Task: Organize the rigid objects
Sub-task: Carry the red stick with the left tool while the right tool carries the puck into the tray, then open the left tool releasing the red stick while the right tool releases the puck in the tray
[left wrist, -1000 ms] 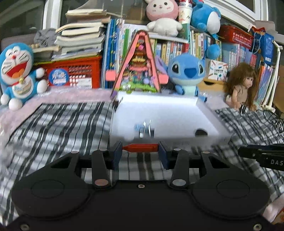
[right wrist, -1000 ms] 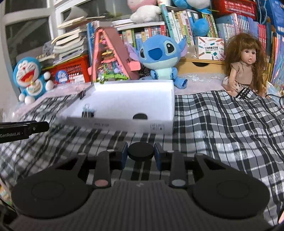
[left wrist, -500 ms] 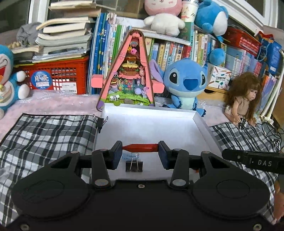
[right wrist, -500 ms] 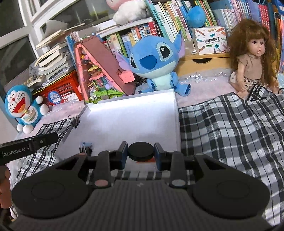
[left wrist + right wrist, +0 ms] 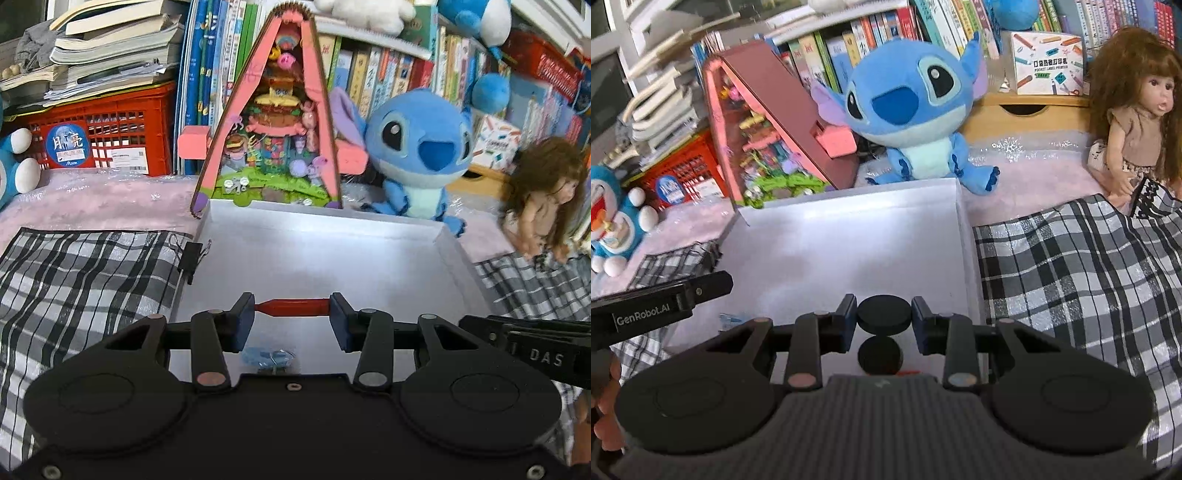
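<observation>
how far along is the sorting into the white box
Already in the white box: a black disc and a blue binder clip. In hand: the left gripper holds a red piece, the right gripper a second black disc, both over the box. Left: releasing both; a black binder clip sits at the box's outer edge.

1. The right tool [image 5: 884, 319] clamps a black disc [image 5: 884, 314] between its fingers, above the white box [image 5: 846, 254].
2. A second black disc [image 5: 881, 355] lies on the box floor just below the held one.
3. A blue clip [image 5: 733, 318] lies at the box's left edge.
4. The left tool [image 5: 661, 302] reaches in from the left.
5. A Stitch plush [image 5: 908, 110] sits behind the box; a doll [image 5: 1137, 110] sits at right, by the plaid cloth [image 5: 1089, 266].
</observation>
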Demonstrator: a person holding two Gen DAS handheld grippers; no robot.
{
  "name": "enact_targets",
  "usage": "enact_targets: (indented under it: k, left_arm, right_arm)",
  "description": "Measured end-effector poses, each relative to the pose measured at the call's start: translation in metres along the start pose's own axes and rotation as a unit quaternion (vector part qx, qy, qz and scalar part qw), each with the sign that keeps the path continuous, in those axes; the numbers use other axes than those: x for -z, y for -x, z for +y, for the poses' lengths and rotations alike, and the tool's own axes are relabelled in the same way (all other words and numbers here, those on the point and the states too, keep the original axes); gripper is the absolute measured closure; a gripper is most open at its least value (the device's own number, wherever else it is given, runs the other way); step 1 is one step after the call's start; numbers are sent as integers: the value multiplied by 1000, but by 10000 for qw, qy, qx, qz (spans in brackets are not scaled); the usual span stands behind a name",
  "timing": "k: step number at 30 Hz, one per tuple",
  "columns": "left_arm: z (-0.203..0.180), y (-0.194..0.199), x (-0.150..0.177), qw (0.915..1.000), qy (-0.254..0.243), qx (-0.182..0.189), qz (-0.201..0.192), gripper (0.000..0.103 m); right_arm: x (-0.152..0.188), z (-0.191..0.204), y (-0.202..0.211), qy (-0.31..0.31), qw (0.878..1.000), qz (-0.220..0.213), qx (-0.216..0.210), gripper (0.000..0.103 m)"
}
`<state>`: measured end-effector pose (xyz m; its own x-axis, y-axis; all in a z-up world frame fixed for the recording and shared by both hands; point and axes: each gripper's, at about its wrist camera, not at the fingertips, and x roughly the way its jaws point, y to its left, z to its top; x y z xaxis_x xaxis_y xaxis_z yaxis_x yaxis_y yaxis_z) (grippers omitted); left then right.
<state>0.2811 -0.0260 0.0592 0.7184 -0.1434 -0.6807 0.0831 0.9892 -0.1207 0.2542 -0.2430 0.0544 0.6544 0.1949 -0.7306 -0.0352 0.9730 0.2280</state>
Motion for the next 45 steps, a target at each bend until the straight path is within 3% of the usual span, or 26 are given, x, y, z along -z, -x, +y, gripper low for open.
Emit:
enact_targets:
  k: [7,20,45]
  left_arm:
    - [5,-25,5,9998,46,-114,185,61]
    - [3,-36,8,9995,-54,-174,270,61]
    - [1,-43,15,9991,-136,-259,311,61]
  right_arm:
    - [1,3,-21,86,9998,160,76,66]
    - [0,7,-42,104,9994,300,132,66]
    - [7,14,-48,368,9986,287,232,64]
